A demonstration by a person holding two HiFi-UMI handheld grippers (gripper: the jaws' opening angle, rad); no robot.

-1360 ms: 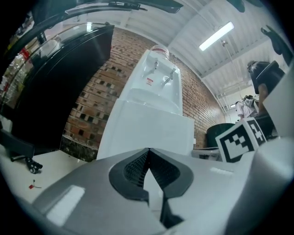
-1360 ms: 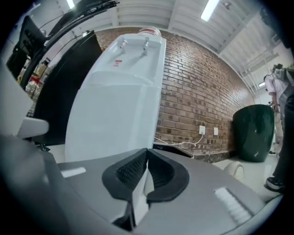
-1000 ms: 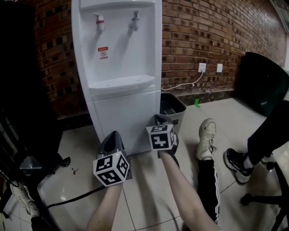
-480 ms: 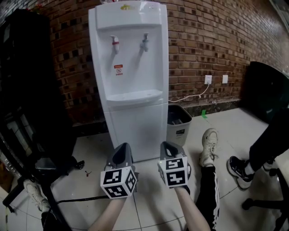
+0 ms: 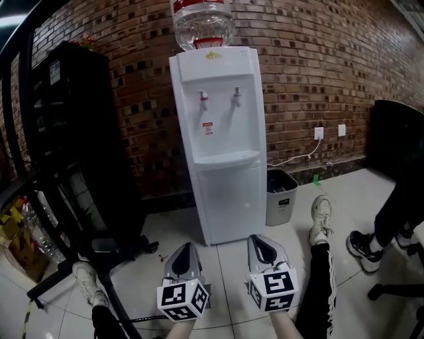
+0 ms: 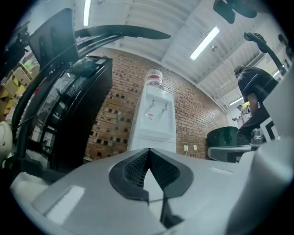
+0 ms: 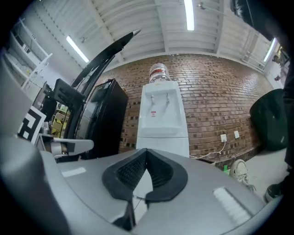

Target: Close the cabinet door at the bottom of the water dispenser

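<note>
The white dispenser (image 5: 222,132) stands against the brick wall (image 5: 311,59), with a bottle (image 5: 202,20) upside down on its top. The door (image 5: 233,202) takes up the dispenser's lower front, below the tap shelf. It lies flush with the body, and no gap shows along its edges.

Just right of the dispenser a grey bin (image 5: 281,197) sits on the floor (image 5: 225,271). Further right on the wall are two sockets (image 5: 319,132), and a white cord (image 5: 291,159) runs from them toward the dispenser. Left of the dispenser is a tall black rack (image 5: 73,132). A shoe (image 5: 321,217) rests on the floor, right of the bin.

Both grippers are held in front of the dispenser, well apart from it and pointing at it. The left gripper (image 5: 188,247) is in front of the dispenser's left edge, and the right gripper (image 5: 260,240) is in front of its right edge. In the left gripper view the fingers (image 6: 133,167) are clenched tip to tip with nothing between them. The right gripper view shows its fingers (image 7: 131,170) likewise clenched and empty.
</note>
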